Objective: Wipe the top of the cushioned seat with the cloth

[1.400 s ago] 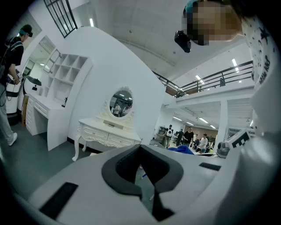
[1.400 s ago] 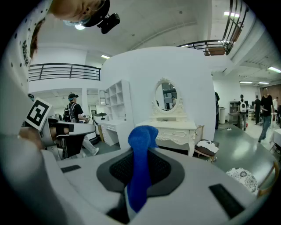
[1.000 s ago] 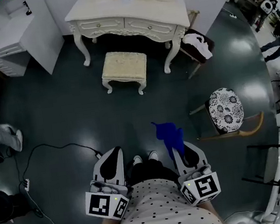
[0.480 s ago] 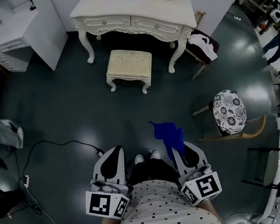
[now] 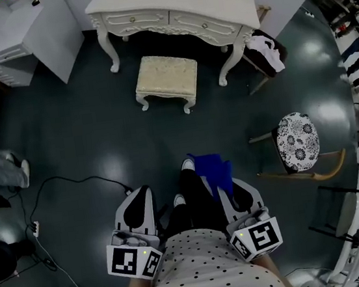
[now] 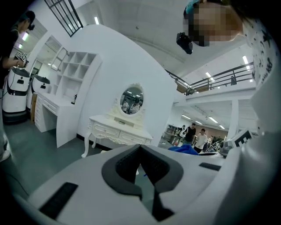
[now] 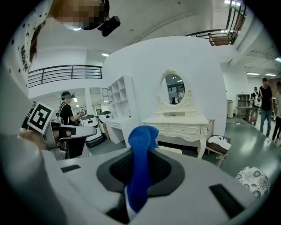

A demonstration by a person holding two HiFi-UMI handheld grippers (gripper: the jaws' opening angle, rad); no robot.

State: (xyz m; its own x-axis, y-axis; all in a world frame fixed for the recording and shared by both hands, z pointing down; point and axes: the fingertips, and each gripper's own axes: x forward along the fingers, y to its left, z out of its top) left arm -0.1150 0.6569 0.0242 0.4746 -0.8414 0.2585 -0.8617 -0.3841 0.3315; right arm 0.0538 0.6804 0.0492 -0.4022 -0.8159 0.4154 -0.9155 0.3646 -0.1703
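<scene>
The cushioned seat (image 5: 166,75) is a cream stool with curved white legs, standing on the dark floor in front of a white dressing table (image 5: 175,9). In the right gripper view the cushioned seat (image 7: 170,150) shows just beyond the jaws. My right gripper (image 5: 233,195) is shut on a blue cloth (image 5: 213,168) that sticks out ahead of it. That cloth (image 7: 141,167) is pinched between the dark pads of my right gripper (image 7: 140,163). My left gripper (image 5: 137,207) is held low at my left side. The left gripper (image 6: 140,166) is shut and holds nothing. Both are well short of the seat.
A round chair with a black-and-white patterned cushion (image 5: 297,142) stands to the right. A black cable (image 5: 73,186) snakes across the floor at left. A white cabinet (image 5: 22,42) stands far left, a side stool with white cloth (image 5: 265,49) right of the table. People stand at the edges.
I have stepped forward: one foot now leads, and the seat and dressing table sit slightly nearer in the head view. Both grippers keep their pose, the cloth still held.
</scene>
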